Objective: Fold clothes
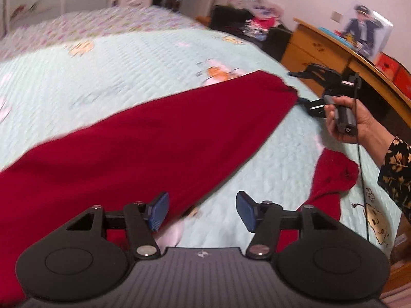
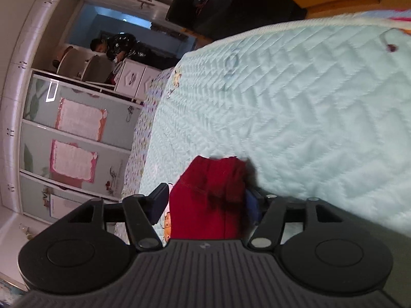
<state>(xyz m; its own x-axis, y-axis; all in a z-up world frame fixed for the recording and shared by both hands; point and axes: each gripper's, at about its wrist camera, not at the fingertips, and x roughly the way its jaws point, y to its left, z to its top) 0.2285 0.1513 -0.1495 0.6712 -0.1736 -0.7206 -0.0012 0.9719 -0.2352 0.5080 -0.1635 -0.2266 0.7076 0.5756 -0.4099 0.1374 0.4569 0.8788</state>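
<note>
My left gripper [image 1: 203, 211] stands with its fingers apart and nothing between the blue pads [image 1: 159, 211] — only pale quilted bedspread [image 1: 115, 77] shows in the gap. The left pad sits at the edge of the red garment [image 1: 159, 138], whether touching it I cannot tell. The garment lies spread flat on the bed, running from the lower left of my left view up to a narrow corner at the right. A second red part [image 1: 331, 177] lies crumpled nearer me, to the right of the gripper.

At that far corner is my right gripper [image 2: 206, 202], gripped by my right hand [image 1: 357, 120], the floral sleeve [image 1: 397, 172] behind it. Its fingers are parted too. Seen from the right wrist, a bunched end of the red cloth sits between them, close against the right pad [image 2: 253, 205] but clear of the left one — the cloth looks loose rather than pinched.

A wooden cabinet [image 1: 321, 48] stands beyond the bed.
</note>
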